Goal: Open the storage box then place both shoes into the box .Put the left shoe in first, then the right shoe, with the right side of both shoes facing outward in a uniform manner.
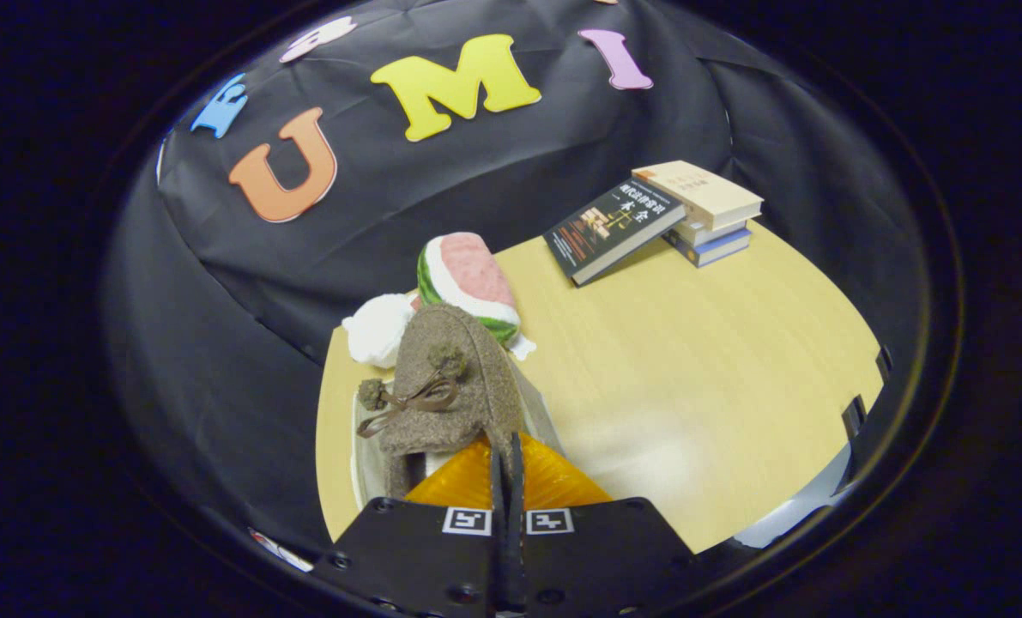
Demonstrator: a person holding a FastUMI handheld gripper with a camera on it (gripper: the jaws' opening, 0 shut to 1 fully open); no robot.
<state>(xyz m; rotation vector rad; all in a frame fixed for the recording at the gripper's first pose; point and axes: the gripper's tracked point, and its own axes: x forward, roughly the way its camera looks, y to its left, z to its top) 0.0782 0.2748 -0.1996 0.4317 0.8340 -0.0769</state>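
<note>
Your claw (506, 481) is pinching the shoe's (450, 386) heel edge, held over the orange box (553, 485) | step: loading shoe | next: lower it in, right side outward

tool (505, 481) body up close: two flat dark plates side by side, angled corners, w/ a thin seam running btwn them down the middle. Each plate has a small square black-and-white marker (465, 520) near its inner top corner, one either side of the seam, the pair sitting just apart. A few round screws (462, 592) dotted around the plates, some near the outer corners, some lower by the seam. Two slim fingers (498, 481) stick fwd from the seam, pressed nearly flat together, barely a sliver btwn them. Matte finish, no cables visible.
</note>
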